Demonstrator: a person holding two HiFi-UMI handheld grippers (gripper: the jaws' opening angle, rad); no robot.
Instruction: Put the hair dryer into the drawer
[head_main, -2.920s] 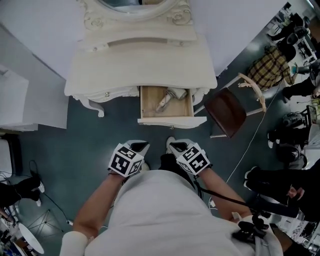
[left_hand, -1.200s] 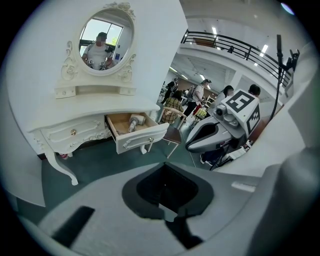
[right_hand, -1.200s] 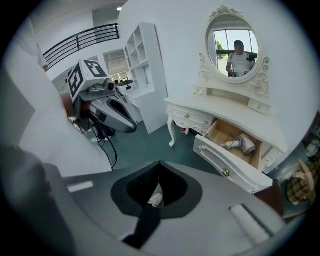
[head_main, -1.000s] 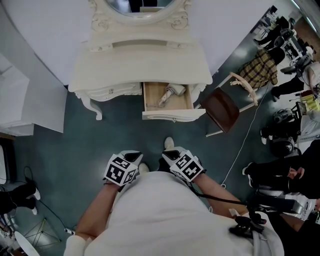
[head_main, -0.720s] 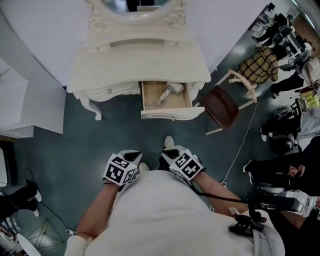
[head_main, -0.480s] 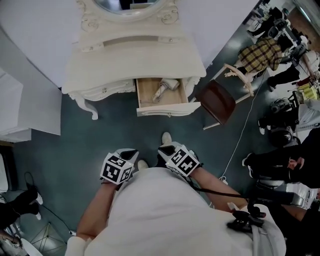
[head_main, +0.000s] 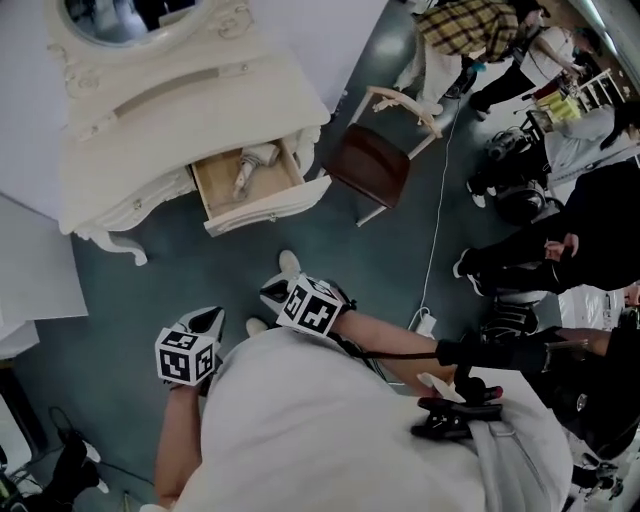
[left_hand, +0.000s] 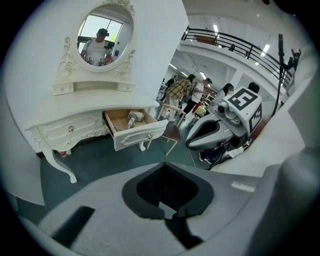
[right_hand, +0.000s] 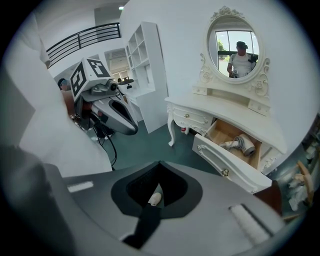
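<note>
The pale hair dryer (head_main: 250, 166) lies inside the open wooden drawer (head_main: 268, 205) of the white dressing table (head_main: 180, 110), at the upper left of the head view. Both grippers are held close to my body, well away from the table. My left gripper (head_main: 210, 322) is shut and holds nothing. My right gripper (head_main: 274, 292) is also shut and empty. The left gripper view shows its jaws (left_hand: 171, 212) closed, with the drawer (left_hand: 139, 135) and hair dryer (left_hand: 132, 119) far ahead. In the right gripper view (right_hand: 152, 202) the hair dryer (right_hand: 241, 144) rests in the drawer (right_hand: 225, 162).
A brown-seated chair (head_main: 370, 165) stands just right of the drawer. A thin cable (head_main: 435, 250) runs across the teal floor. Several people (head_main: 540, 240) and equipment crowd the right side. An oval mirror (head_main: 120, 20) tops the table, and white shelving (right_hand: 145, 70) stands left of it.
The head view has swung, so the dressing table and open drawer now sit tilted at the upper left. Both grippers stay near the body, still shut.
</note>
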